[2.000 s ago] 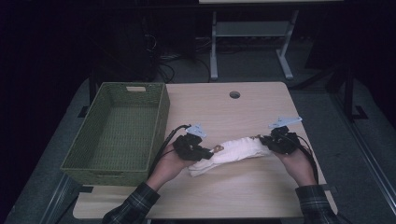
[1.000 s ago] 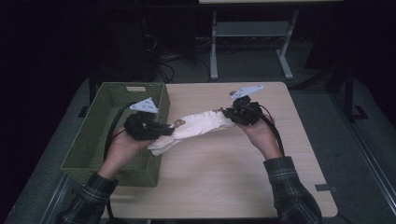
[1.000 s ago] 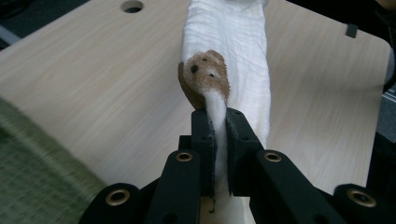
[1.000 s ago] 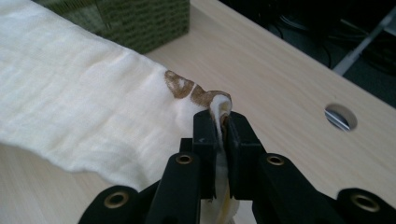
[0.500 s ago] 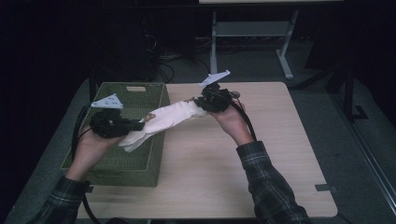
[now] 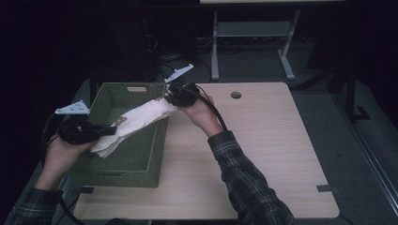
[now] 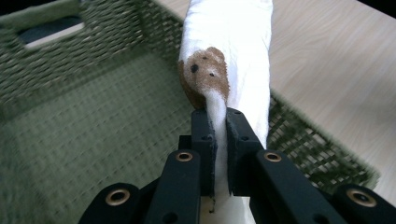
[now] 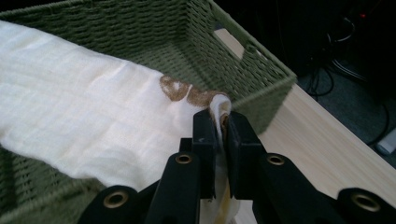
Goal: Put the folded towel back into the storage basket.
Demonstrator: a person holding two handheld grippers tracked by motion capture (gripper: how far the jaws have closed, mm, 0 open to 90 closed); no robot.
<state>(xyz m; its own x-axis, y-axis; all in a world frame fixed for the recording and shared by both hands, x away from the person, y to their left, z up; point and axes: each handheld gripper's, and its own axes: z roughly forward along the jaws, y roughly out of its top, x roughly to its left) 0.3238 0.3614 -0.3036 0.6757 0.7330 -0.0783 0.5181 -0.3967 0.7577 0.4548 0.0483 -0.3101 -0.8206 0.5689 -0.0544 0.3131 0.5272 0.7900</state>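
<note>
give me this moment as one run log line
left gripper: shut on cloth | right gripper: shut on cloth | cloth: folded, white, held at both ends, spanning above green basket | not yet lowered in

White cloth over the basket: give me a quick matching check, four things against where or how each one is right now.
Things:
1. white cloth
2. green woven basket
3. left gripper
4. round hole in the tabletop

States:
A. sits at the table's left edge, open side up
B. shut on the cloth's end that bears a brown bear patch
C. stretched between the two grippers, above the basket
D. near the table's far edge, uncovered

Pairs: 1-C, 2-A, 3-B, 4-D
</note>
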